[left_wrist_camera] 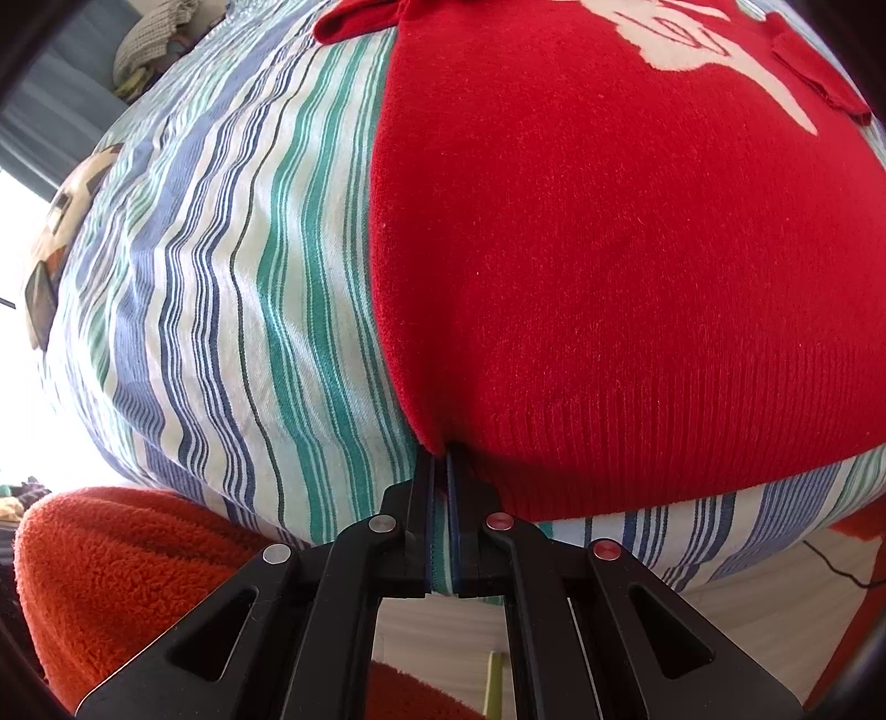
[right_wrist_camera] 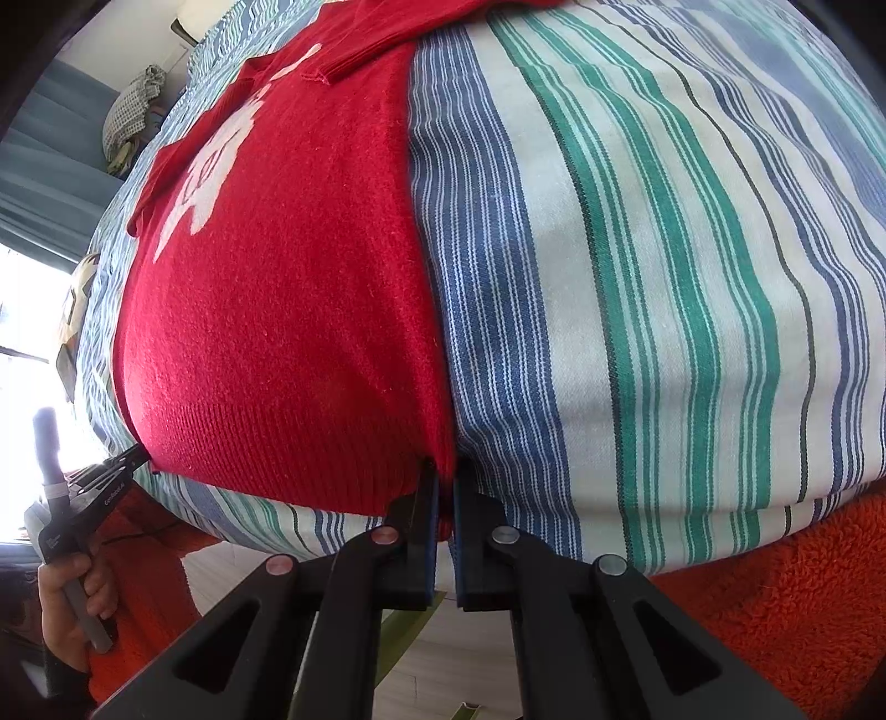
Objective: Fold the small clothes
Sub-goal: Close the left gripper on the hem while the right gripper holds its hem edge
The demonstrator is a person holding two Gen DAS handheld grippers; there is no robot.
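Observation:
A small red knit sweater (left_wrist_camera: 609, 249) with a white design lies flat on a striped bed sheet (left_wrist_camera: 249, 277). Its ribbed hem faces me. My left gripper (left_wrist_camera: 442, 451) is shut on the hem's left corner at the bed's near edge. In the right wrist view the sweater (right_wrist_camera: 277, 332) fills the left half. My right gripper (right_wrist_camera: 446, 471) is shut on the hem's right corner. The left gripper (right_wrist_camera: 141, 457) also shows there at the far left, held by a hand (right_wrist_camera: 72, 603). The sleeves are folded in over the chest at the far end.
The striped sheet (right_wrist_camera: 664, 277) spreads wide to the right of the sweater. An orange fleece blanket (left_wrist_camera: 127, 581) hangs below the bed edge. A patterned cushion (left_wrist_camera: 61, 221) and a knit item (left_wrist_camera: 149, 44) lie at the far left. A bright window is at the left.

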